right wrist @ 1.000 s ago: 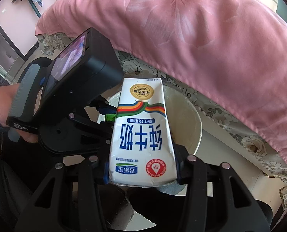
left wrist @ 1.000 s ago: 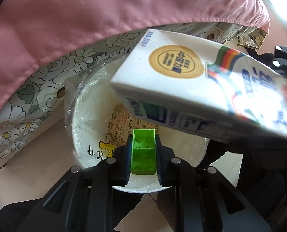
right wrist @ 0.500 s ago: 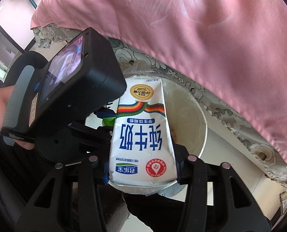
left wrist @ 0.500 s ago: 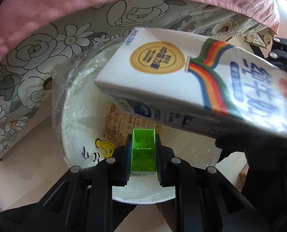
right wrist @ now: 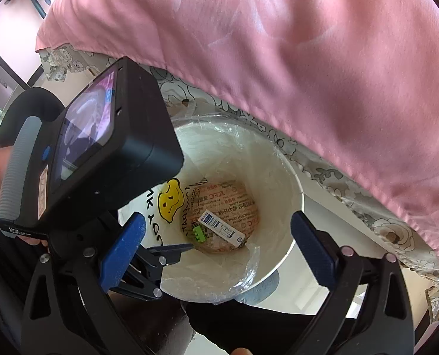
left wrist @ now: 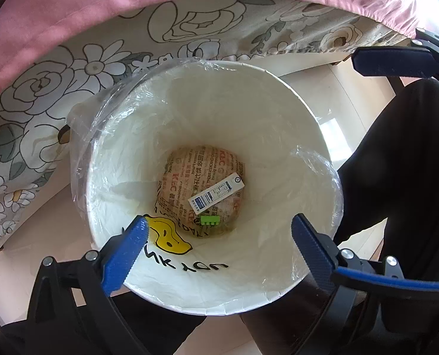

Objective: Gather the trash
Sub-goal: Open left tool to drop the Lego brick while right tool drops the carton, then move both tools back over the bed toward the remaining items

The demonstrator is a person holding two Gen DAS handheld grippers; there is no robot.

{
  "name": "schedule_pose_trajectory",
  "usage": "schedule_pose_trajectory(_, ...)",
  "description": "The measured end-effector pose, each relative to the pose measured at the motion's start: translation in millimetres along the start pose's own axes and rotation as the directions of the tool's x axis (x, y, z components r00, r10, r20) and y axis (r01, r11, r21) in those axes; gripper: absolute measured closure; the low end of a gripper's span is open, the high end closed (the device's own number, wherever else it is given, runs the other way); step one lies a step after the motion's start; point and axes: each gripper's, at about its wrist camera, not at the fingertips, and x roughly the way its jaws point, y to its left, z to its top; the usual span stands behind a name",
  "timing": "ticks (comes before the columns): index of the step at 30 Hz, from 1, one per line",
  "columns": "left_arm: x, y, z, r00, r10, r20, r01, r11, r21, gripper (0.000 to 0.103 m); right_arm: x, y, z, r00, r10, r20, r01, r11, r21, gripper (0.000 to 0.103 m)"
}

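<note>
A white trash bin [left wrist: 278,88] lined with clear plastic stands on the floor beside the bed; it also shows in the right wrist view [right wrist: 290,177]. At its bottom lie a milk carton [left wrist: 216,193], a green toy brick [left wrist: 210,220] and a printed KFC paper [left wrist: 189,174]. The carton [right wrist: 221,228] and the brick [right wrist: 198,233] show in the right wrist view too. My left gripper [left wrist: 218,245] is open and empty over the bin's near rim. My right gripper [right wrist: 218,245] is open and empty above the bin, to the right of the left gripper's body [right wrist: 101,148].
A pink cover [right wrist: 308,59] hangs over a floral bed sheet [left wrist: 56,88] just behind the bin. Pale floor [left wrist: 337,77] lies around the bin. The person's dark-clothed legs [left wrist: 403,177] are at the right and below.
Both grippers have opened. The milk carton left the right gripper and the green brick left the left gripper; both now lie at the bottom of the bin.
</note>
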Motion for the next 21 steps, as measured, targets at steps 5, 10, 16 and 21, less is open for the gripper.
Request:
schedule_pose_trajectory(5,-4,-4,0,1.000,0.001,0.003,-0.001,1.000,0.004,0.004,-4,1,-3,1.000,-0.001,0.006,0.001,1.000,-0.008,0.007)
schedule_pose_trajectory(10,-11,1,-2,1.000,0.010,0.008,-0.010,1.000,-0.001,0.004,-13,2,-9,1.000,-0.011,0.019,0.011,1.000,-0.008,0.007)
schedule_pose_trajectory(16,-19,-3,-4,0.999,0.030,0.017,-0.030,1.000,0.006,0.004,-33,1,-12,0.998,-0.019,0.059,0.019,1.000,0.005,0.007)
schedule_pose_trajectory(21,-32,-6,-7,0.998,0.053,0.046,-0.053,0.999,0.001,0.004,-64,-2,-17,0.992,-0.029,0.125,0.025,0.999,0.031,0.007)
